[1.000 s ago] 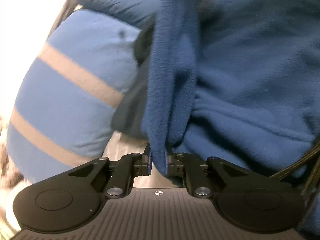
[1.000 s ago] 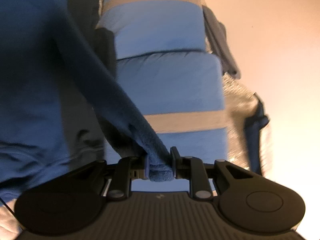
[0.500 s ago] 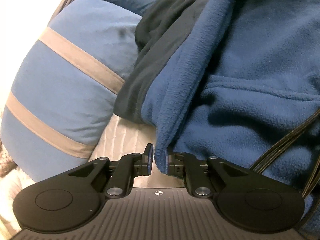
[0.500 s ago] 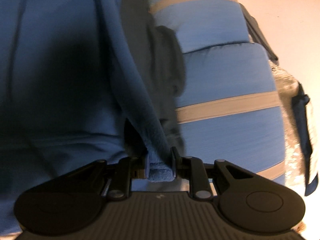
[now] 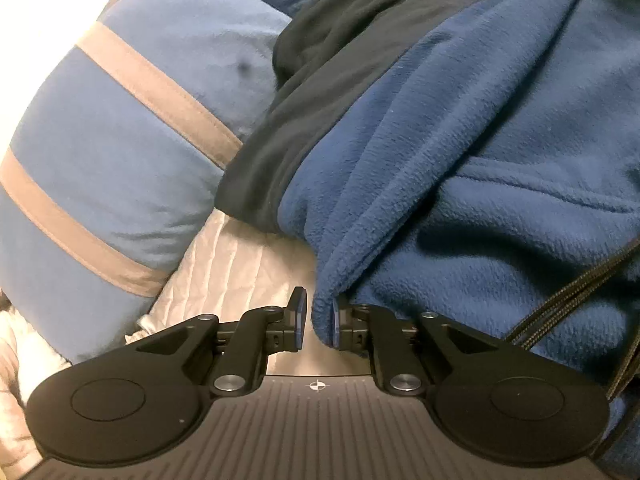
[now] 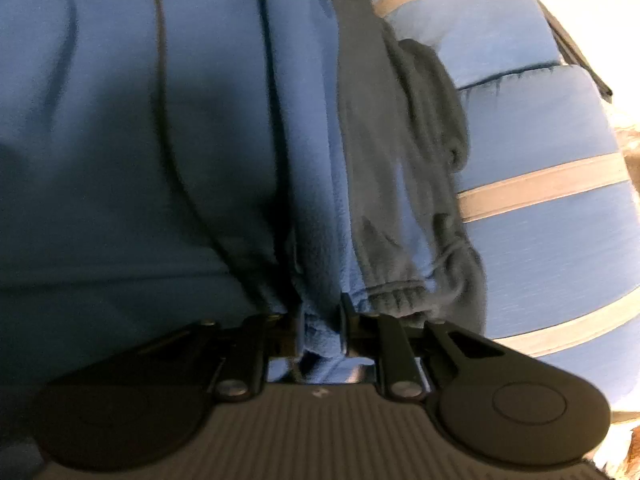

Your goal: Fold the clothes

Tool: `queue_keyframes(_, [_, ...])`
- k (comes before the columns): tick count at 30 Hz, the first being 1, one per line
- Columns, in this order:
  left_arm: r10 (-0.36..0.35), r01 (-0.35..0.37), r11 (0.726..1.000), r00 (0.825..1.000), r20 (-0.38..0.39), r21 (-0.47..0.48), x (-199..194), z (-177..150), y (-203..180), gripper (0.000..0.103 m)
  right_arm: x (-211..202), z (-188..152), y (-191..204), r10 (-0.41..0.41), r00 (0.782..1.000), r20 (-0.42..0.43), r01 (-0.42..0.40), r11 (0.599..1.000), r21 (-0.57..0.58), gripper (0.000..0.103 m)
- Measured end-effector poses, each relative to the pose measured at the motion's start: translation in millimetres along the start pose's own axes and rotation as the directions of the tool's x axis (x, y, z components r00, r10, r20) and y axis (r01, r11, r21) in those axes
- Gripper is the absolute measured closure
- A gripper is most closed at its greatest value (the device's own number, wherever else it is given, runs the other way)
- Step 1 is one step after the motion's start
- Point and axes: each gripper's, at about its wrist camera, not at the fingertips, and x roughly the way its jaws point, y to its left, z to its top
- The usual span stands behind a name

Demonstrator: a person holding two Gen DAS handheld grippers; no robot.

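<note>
**Blue fleece held at one edge, let go at the other**

Between the fingers of the right gripper (image 6: 322, 330) sits a bunched edge of the blue fleece jacket (image 6: 168, 128), pinched from both sides with the pads pressed into the pile. From that grip the fleece runs forward and to the left, filling most of the right wrist view; a thin dark drawcord (image 6: 160, 80) trails down its front. Just right of the fingers lies a dark navy garment (image 6: 404, 160) with a gathered elastic cuff close to the right finger, partly tucked beneath the fleece edge. Further right, the blue pillows with tan stripes (image 6: 540, 208) lie one beyond the other.

In the left wrist view, the left gripper (image 5: 316, 326) stands released: its fingers are parted, and a fold of the blue fleece jacket (image 5: 480, 140) hangs down into the gap, lying against the right finger while a sliver of space shows beside the left finger. The fleece spreads forward and to the right of this tool. The dark navy garment (image 5: 320, 92) pokes out from under the fleece, ahead and slightly left. To the left rests a blue pillow with tan stripes (image 5: 112, 152), and a white quilted cover (image 5: 232, 276) shows just ahead of the left finger. Black cords (image 5: 576, 292) cross the fleece at the far right.
</note>
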Motion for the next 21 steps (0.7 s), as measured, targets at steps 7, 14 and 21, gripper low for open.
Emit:
queue_keyframes(7, [-0.004, 0.004, 1.000, 1.000, -0.004, -0.007, 1.1, 1.6, 2.2, 0.087, 0.4, 2.9, -5.2, 0.056, 0.998, -0.010, -0.055, 0.997, 0.052, 0.087])
queue_keyframes(14, [0.071, -0.072, 0.997, 0.997, -0.016, -0.036, -0.4, 5.6, 8.0, 0.052, -3.8, 5.7, -6.4, 0.044, 0.999, -0.017, -0.043, 0.997, 0.060, 0.068])
queue_keyframes(21, [0.095, -0.095, 0.995, 0.995, 0.027, -0.019, -16.8, -2.7, 10.9, 0.040, -26.8, 1.8, -21.0, 0.011, 1.000, 0.012, -0.012, 0.991, 0.136, 0.028])
